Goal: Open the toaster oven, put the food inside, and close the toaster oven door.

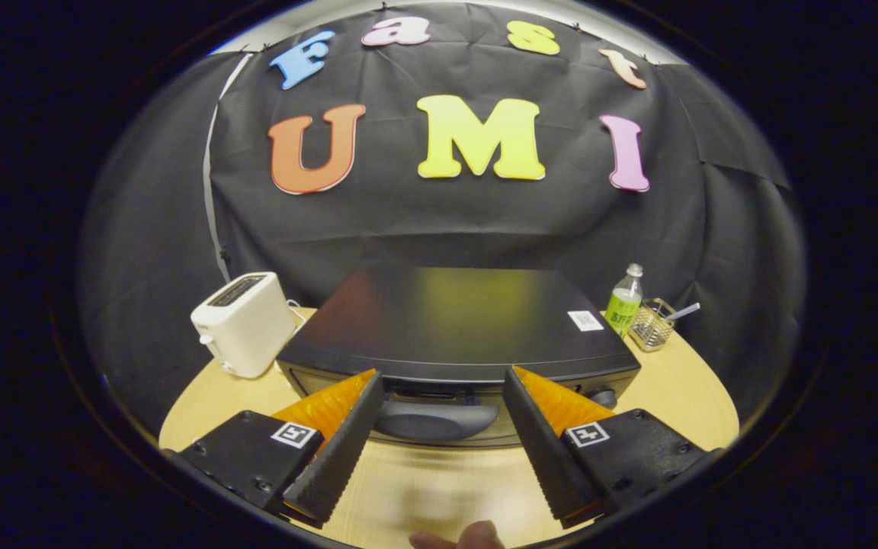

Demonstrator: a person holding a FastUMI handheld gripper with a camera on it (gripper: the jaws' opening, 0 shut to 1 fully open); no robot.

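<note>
Black toaster oven [458, 324], door shut, fingers [347, 435] apart

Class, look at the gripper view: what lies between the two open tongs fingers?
The toaster oven's door handle sits between the open tongs at their tips, untouched; nearer, bare wooden table.

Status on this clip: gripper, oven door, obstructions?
Gripper open, fingers flanking the door handle, not gripping. Toaster oven door closed. Nothing between the fingers and the handle.

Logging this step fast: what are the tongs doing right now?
Tongs: open, holding nothing, fingers either side of the toaster oven door handle.
</note>
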